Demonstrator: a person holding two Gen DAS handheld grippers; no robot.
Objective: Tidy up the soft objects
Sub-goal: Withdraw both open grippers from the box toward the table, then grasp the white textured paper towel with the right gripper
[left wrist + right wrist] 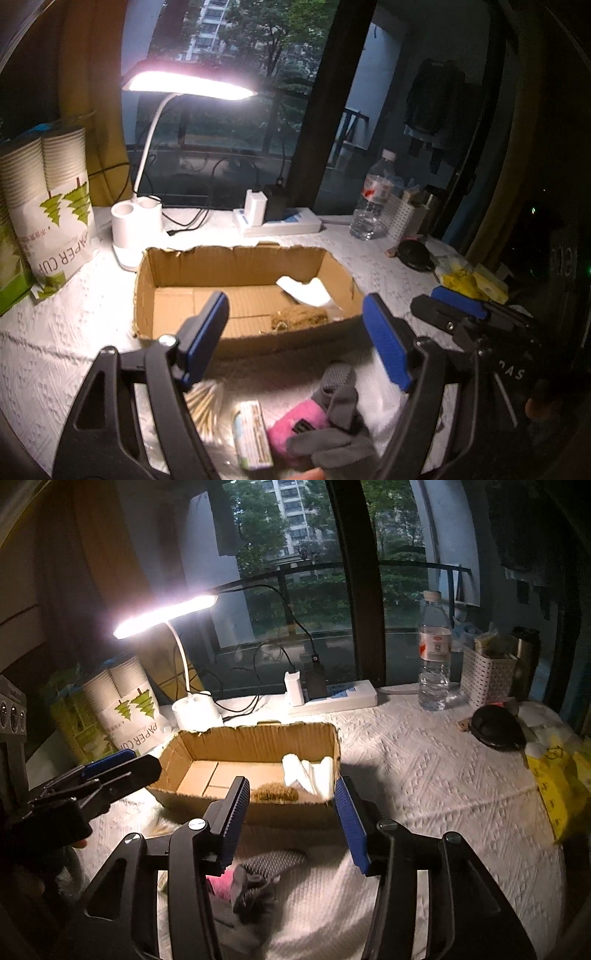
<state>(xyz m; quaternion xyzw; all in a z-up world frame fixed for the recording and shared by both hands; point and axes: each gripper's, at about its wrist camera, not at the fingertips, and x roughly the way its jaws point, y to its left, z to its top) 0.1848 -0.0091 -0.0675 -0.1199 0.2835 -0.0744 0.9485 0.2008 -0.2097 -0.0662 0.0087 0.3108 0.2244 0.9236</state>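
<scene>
step: picking next soft item, judged | left claw [295, 339] open, empty, above grey glove [338, 417] and pink soft thing [295, 424] on the surface [55, 332] | right claw [291, 823] open, empty, glove just below | next: lower, close on glove | beyond: cardboard box [240, 332] already holds white cloth [306, 290]

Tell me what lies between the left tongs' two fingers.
In the left wrist view, the open left tongs frame a grey glove overlapping a pink soft item on the white cloth; neither finger touches them.
</scene>
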